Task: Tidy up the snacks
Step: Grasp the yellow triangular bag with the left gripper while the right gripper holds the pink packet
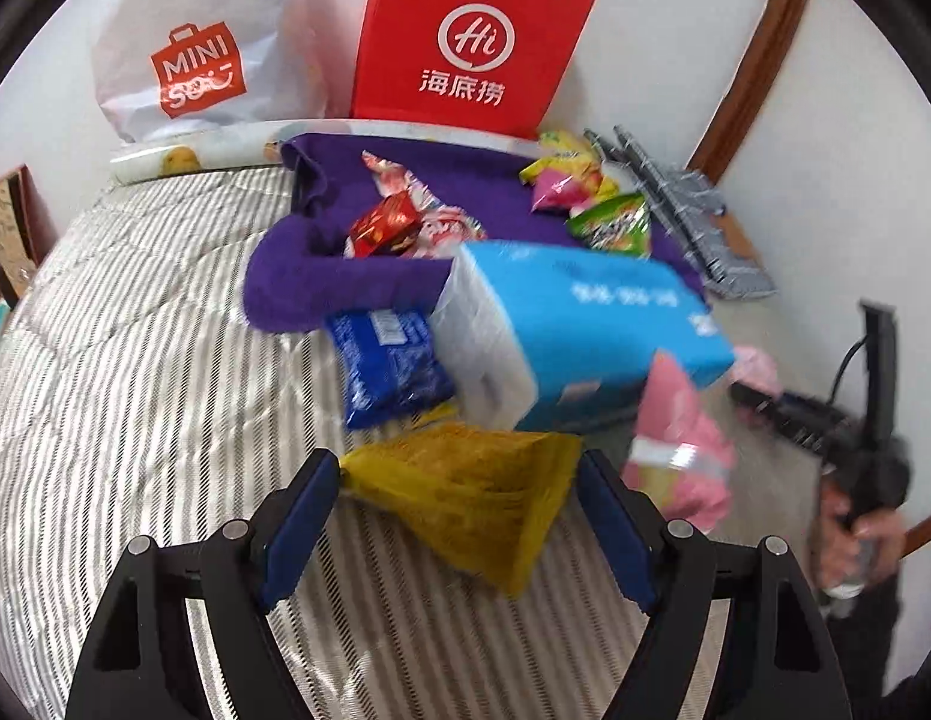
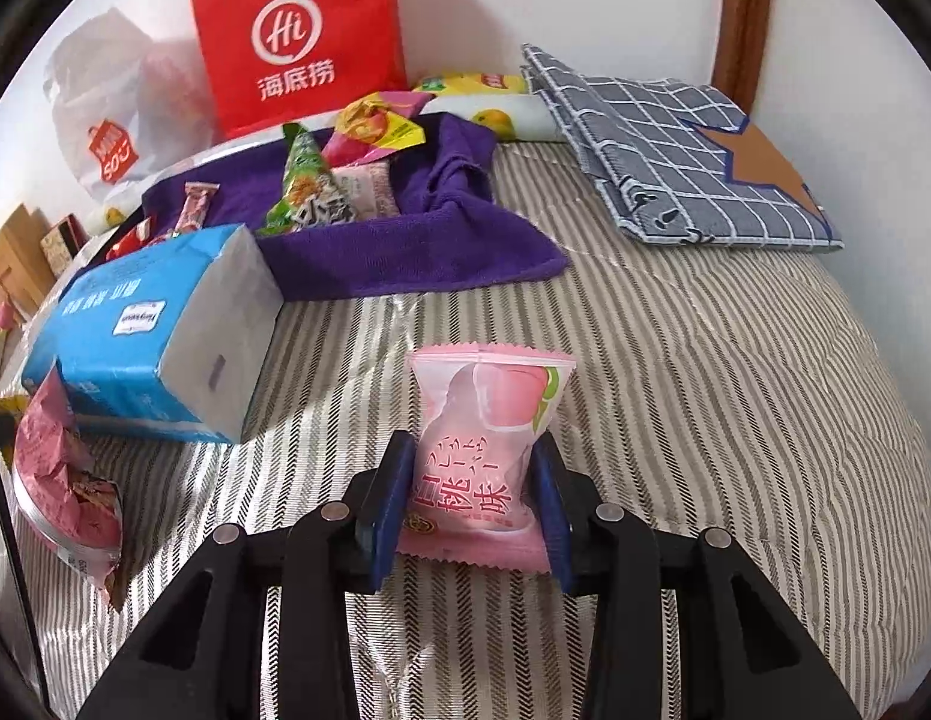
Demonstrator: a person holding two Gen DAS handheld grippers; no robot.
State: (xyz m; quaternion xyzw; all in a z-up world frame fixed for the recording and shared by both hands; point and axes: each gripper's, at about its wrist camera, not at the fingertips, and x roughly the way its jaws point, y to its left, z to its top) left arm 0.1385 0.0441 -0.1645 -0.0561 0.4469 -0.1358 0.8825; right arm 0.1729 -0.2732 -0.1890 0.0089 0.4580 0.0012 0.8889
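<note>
Right gripper (image 2: 474,501) clamped on pink peach-flavour snack packet (image 2: 486,450), held above the striped bed (image 2: 735,420). Left gripper (image 1: 459,510) spread wide around yellow snack bag (image 1: 465,492), near blue tissue pack (image 1: 579,324).

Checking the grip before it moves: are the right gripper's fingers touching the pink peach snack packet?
Touching. The right wrist view shows the right gripper with both blue pads pressed against the sides of the pink peach packet.
</note>
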